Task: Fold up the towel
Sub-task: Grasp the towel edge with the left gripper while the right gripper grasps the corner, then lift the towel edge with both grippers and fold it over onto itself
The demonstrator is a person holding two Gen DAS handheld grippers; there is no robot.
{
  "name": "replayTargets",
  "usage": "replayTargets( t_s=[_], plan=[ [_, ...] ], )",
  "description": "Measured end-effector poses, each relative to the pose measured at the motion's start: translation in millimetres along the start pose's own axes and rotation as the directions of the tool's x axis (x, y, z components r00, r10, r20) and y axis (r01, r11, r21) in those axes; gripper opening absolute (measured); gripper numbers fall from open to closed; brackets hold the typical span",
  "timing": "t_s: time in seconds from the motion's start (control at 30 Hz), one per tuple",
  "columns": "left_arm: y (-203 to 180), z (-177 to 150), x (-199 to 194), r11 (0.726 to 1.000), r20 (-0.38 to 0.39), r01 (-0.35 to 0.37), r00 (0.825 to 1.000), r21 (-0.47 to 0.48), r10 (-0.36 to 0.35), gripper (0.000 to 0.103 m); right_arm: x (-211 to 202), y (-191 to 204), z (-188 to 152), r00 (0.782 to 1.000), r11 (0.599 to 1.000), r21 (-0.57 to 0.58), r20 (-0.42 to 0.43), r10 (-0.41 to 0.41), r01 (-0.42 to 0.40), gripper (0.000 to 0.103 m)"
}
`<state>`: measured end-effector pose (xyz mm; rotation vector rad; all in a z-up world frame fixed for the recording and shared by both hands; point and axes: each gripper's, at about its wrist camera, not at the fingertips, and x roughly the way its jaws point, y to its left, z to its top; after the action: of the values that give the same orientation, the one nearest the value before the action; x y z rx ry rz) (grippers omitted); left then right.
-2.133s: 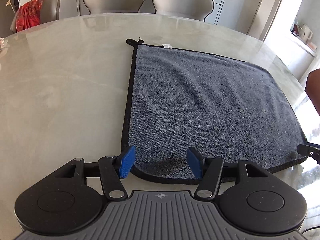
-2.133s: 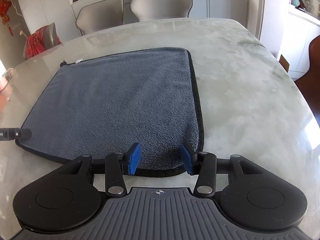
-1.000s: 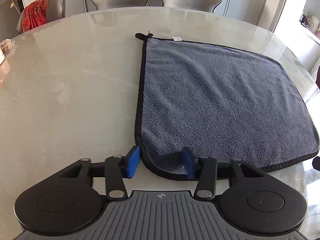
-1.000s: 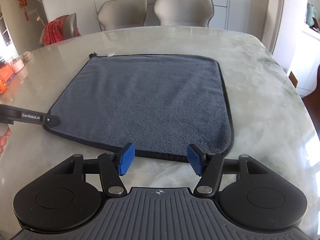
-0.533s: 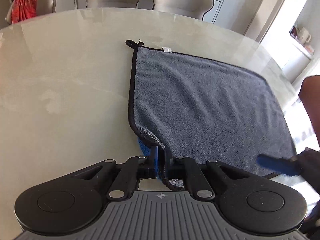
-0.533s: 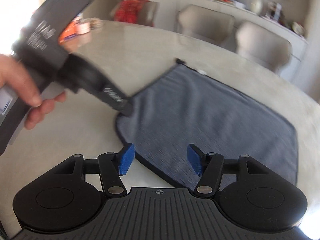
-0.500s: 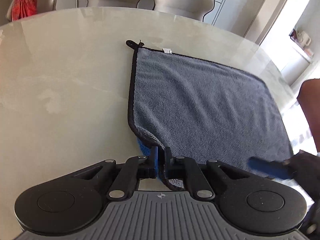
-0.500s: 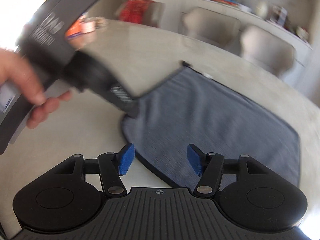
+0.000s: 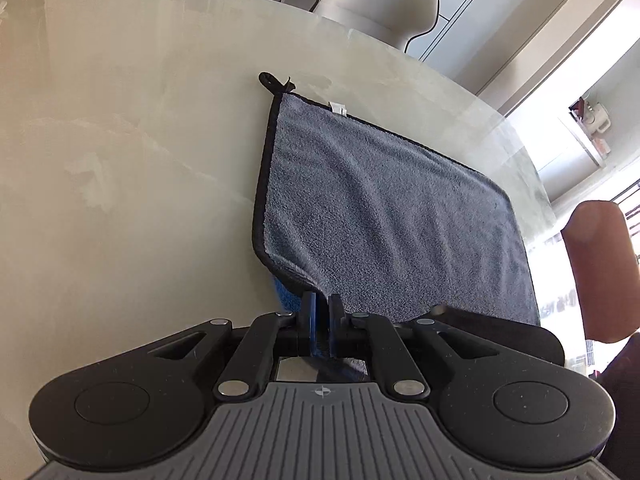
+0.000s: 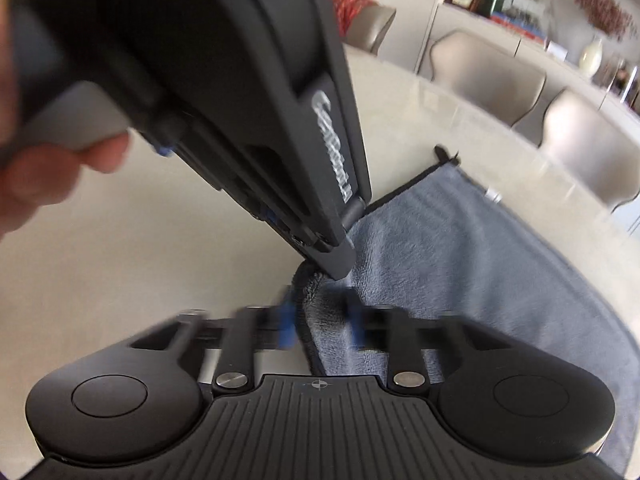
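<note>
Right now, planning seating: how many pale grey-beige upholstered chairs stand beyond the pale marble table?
3. In the right wrist view, two bare chairs stand side by side at right; a third chair, draped with red cloth, is further left. Others may be hidden.

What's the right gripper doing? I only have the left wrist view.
Observer: The right gripper is open, with one finger on each side of the towel edge.
Operator: How close is it to my left one?
Observer: It is right beside it. The left gripper tip sits just beyond those fingers.
Operator: Is the corner flat there?
Observer: No, it is bunched up at the left gripper's tip. The view is blurred, though.
</note>
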<state>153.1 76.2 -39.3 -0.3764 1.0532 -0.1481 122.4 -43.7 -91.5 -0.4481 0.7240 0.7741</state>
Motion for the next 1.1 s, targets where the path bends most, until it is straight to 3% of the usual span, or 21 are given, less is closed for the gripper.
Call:
replayTargets(
  t_s=[0.07,0.23,0.4,0.77,0.97,1.07,1.1],
  plan=[
    [3.1,5.0,-1.2,1.0,0.013,0.015,1.0,-0.01,-0.014,0.011,-4.0,-6.1,1.8,1.0,1.0,0.027,0.016,0.003,-0.003,0.006],
    [22.1,29.9,-4.2,0.995,0.073,0.026,0.997,-0.095,-0.019,0.048,-22.7,-25.5,5.9,0.998,0.995,0.099,0.06,-0.001,-0.005,0.005],
    [41.4,60.7,9.0,0.984,0.083,0.03,0.996,-0.177,-0.015,0.058,-36.3,-44.7,9.6,0.995,0.985,0.173,0.1,-0.009,-0.008,0.005],
    [55.3,105.9,73.7,0.957,-0.011,0.029,0.999,-0.29,-0.034,0.058,-53.7,-56.9,11.6,0.99,0.976,0.215,0.138,-0.002,-0.028,0.005],
    [47.6,122.8,91.9,0.954,-0.007,0.03,0.999,-0.298,-0.033,0.059,-60.7,-57.3,9.0,0.99,0.974,0.223,0.139,0.003,-0.035,0.005],
    [42.3,131.2,99.4,0.957,-0.007,0.033,0.999,-0.289,-0.037,0.053,-60.9,-57.9,7.7,0.99,0.973,0.226,0.141,0.006,-0.038,0.005],
    [39.9,133.7,102.2,0.959,-0.01,0.033,0.999,-0.281,-0.037,0.037,-58.6,-59.9,8.3,0.99,0.973,0.228,0.142,0.005,-0.038,0.005]
  ],
)
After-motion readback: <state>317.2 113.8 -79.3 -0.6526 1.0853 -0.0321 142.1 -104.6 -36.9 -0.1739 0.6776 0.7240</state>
